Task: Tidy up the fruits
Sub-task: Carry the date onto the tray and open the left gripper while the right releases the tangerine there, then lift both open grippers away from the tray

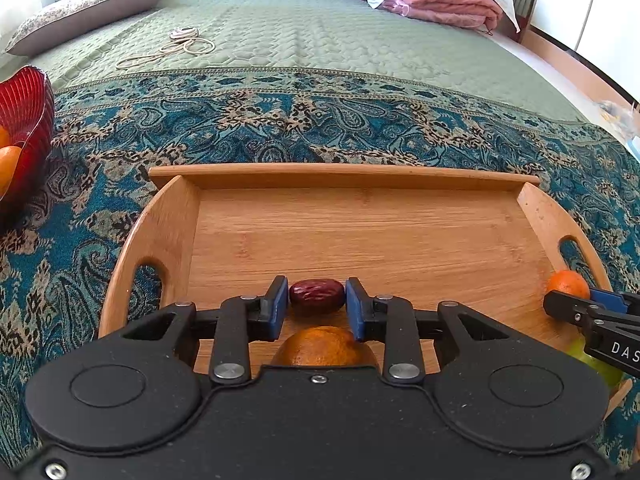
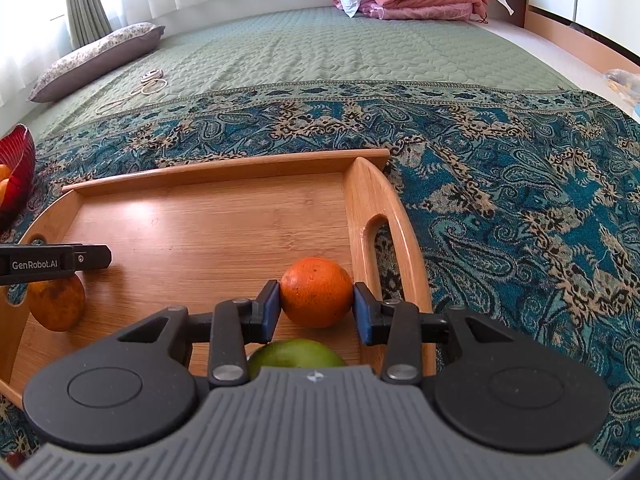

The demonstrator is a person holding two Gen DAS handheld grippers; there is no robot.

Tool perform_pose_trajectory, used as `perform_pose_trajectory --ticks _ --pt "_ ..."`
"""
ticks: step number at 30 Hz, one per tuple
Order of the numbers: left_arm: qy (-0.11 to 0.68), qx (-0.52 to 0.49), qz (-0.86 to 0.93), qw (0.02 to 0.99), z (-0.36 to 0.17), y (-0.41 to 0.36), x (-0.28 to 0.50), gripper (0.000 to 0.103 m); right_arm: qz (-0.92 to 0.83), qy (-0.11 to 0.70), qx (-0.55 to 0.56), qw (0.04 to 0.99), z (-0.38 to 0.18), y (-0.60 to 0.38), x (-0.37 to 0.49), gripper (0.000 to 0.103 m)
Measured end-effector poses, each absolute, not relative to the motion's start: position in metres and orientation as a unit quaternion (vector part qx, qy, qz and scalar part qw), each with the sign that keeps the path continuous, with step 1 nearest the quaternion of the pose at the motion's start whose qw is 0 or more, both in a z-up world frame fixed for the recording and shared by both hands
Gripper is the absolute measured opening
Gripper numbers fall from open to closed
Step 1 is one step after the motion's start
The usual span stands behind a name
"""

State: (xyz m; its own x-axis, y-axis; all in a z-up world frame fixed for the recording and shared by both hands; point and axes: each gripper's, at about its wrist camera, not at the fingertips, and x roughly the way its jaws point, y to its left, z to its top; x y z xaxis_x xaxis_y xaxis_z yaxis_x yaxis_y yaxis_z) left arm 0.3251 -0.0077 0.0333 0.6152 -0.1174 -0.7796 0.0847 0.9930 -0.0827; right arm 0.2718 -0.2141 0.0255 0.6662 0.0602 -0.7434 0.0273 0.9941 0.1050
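Currently, our left gripper (image 1: pixel 317 300) grasps a red date (image 1: pixel 317 295); our right gripper (image 2: pixel 316 304) clamps an orange (image 2: pixel 316 292) above the wooden tray (image 2: pixel 200 184).

The bed (image 1: pixel 320 32) carries a paisley cloth (image 1: pixel 360 120), pillow (image 1: pixel 88 12), cords (image 1: pixel 176 46) and folded blankets (image 1: pixel 444 4).

I count two round orange tangerines (image 2: pixel 316 292) (image 2: pixel 58 304) on my tray, one wrinkled dark-red date (image 1: pixel 317 295), one green fruit (image 2: pixel 296 354).
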Motion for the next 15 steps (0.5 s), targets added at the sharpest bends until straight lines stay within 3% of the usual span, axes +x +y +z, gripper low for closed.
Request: perform_pose_trajectory --ticks 8,15 --pt "0.433 -0.015 -0.047 0.9 0.036 -0.002 0.319 0.044 0.016 0.397 0.044 0.917 0.029 -0.209 0.265 0.062" --pt "0.421 -0.011 -0.054 0.905 0.042 0.005 0.3 0.065 0.032 0.373 0.029 0.927 0.037 -0.204 0.249 0.072"
